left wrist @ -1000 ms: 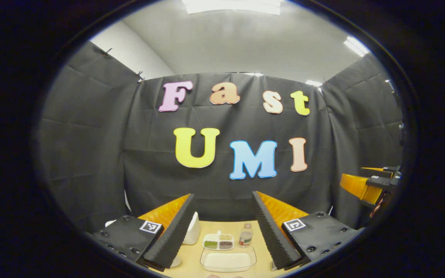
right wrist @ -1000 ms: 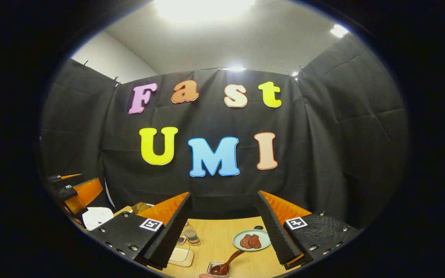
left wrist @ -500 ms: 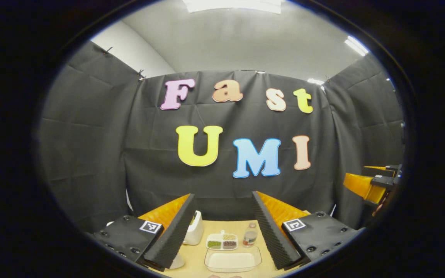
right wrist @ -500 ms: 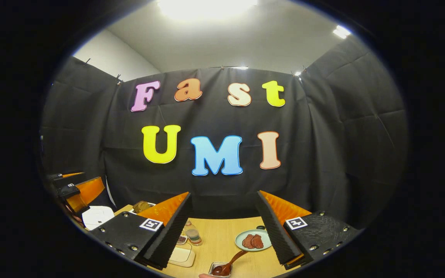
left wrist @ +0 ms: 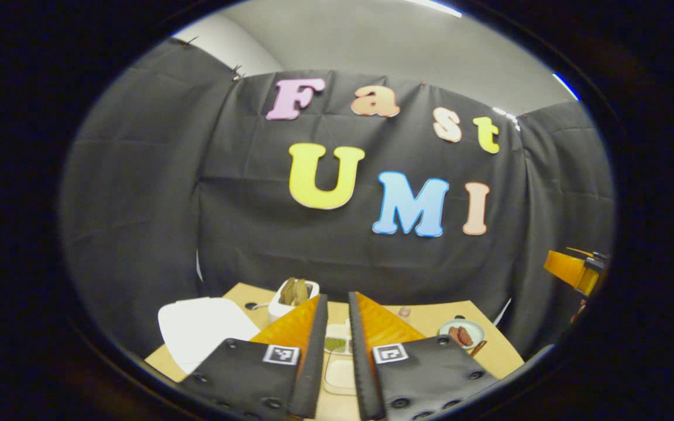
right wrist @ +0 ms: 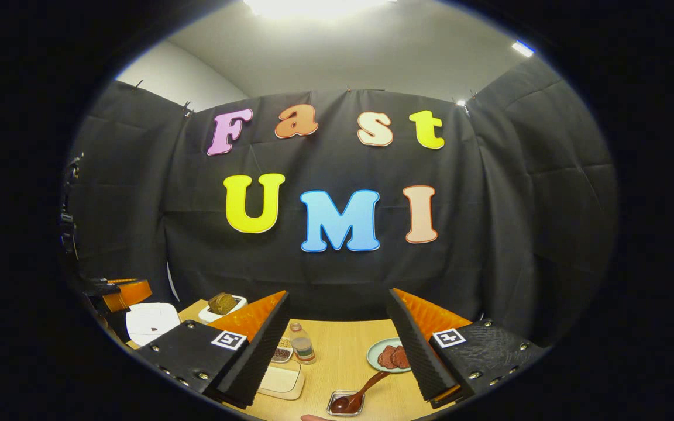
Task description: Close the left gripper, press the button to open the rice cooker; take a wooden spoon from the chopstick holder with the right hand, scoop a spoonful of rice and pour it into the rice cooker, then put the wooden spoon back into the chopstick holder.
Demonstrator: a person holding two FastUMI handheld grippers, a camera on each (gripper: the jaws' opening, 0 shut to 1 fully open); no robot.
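Left gripper (left wrist: 337,356) nearly clenched on nothing, right gripper (right wrist: 337,345) released; near the right one a spoon (right wrist: 360,394) rests in a small dish, light, rigid, best held mid-handle; farther left, the white rice cooker (left wrist: 202,327) remains closed.

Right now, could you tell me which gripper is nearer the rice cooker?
Left. The left gripper is just right of the rice cooker; the right gripper is farther right, near the plate.

A light wooden table (right wrist: 337,362) is seen at the frame's bottom. On it are set a white rice cooker (left wrist: 199,327), a chopstick holder (left wrist: 293,292), a plate (right wrist: 379,363), a small bottle (right wrist: 302,348) and a shallow tray (right wrist: 281,379).
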